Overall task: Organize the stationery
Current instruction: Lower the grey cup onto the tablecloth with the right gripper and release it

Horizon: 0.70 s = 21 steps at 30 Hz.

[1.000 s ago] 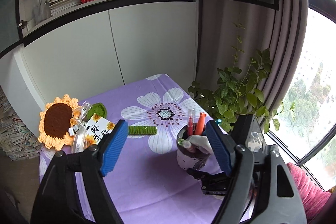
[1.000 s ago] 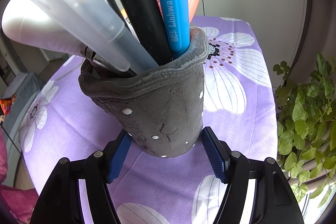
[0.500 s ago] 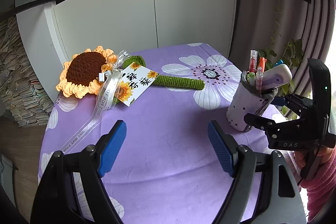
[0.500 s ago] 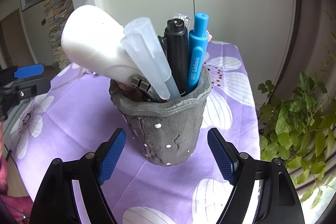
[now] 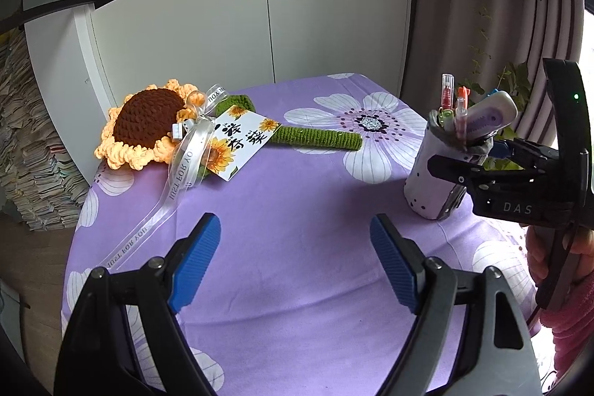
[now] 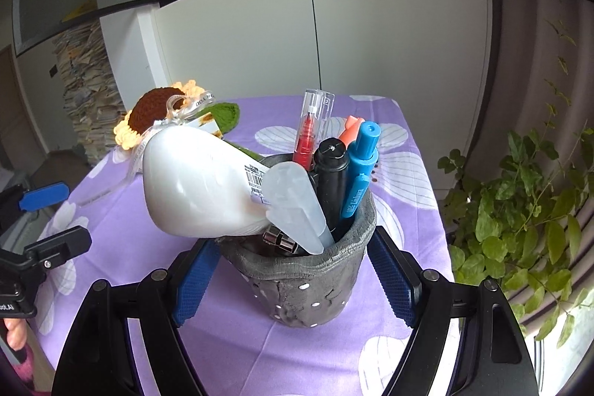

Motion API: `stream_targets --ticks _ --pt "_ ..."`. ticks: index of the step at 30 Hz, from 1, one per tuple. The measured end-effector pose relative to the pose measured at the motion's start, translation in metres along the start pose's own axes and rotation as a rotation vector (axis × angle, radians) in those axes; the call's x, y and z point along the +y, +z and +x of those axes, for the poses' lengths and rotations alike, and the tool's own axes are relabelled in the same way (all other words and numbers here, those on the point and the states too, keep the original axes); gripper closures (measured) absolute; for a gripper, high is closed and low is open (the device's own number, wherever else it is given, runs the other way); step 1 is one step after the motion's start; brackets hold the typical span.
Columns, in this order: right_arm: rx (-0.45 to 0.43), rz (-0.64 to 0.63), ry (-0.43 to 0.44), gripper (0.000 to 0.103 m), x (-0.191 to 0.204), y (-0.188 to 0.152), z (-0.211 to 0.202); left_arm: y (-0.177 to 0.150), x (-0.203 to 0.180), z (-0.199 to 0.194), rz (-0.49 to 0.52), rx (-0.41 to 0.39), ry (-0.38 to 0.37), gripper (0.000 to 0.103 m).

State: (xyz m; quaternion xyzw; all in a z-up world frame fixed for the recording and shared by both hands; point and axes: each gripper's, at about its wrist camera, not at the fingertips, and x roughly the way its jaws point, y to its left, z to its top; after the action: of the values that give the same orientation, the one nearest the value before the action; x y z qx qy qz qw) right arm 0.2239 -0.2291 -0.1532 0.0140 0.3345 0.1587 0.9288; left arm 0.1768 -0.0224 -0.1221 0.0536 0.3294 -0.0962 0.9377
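Observation:
A grey dotted pen holder [image 6: 308, 288] stands upright on the purple flowered tablecloth [image 6: 237, 351]. It holds a white rounded device [image 6: 193, 184], a red pen in a clear case [image 6: 312, 128], a black marker [image 6: 332, 169], a blue pen [image 6: 362, 166] and an orange highlighter [image 6: 351, 127]. My right gripper [image 6: 293, 247] is open, its blue pads either side of the holder and just off its wall. The left wrist view shows the same holder [image 5: 432, 180] at the right with the right gripper [image 5: 464, 153] straddling it. My left gripper [image 5: 295, 229] hovers over bare cloth, jaws opening, nothing between them.
A crochet sunflower [image 5: 148, 121] with a green stem, a white card [image 5: 237, 140] and a clear ribbon lies at the far left of the table. A leafy plant [image 6: 519, 210] stands past the table's right edge. White cabinets rise behind. A hand in a pink sleeve [image 5: 571, 303] holds the right gripper.
The right gripper let go of the holder's base, widened and drew back and up. The left gripper dropped and backed away from the holder to sit over the bare cloth.

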Motion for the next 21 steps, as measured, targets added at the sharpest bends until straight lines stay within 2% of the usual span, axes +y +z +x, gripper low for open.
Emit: stream_targets --ticks 4,6,9,14,21 --pt "0.019 -0.002 -0.042 0.022 0.005 0.003 0.003 -0.002 0.009 0.001 -0.011 0.000 -0.018 0.021" --pt "0.004 -0.012 -0.090 0.030 0.009 0.005 0.002 -0.004 0.014 0.001 -0.017 -0.001 -0.022 0.021" --pt "0.012 -0.017 -0.111 0.031 0.013 0.008 0.004 -0.006 0.023 0.001 -0.032 0.001 -0.029 0.021" --pt "0.050 -0.013 -0.087 0.031 0.023 0.016 0.005 -0.010 0.039 -0.001 -0.058 -0.009 -0.028 0.021" --pt "0.027 -0.079 -0.061 0.031 0.060 0.036 0.005 -0.016 0.064 -0.004 -0.092 -0.017 0.004 0.021"
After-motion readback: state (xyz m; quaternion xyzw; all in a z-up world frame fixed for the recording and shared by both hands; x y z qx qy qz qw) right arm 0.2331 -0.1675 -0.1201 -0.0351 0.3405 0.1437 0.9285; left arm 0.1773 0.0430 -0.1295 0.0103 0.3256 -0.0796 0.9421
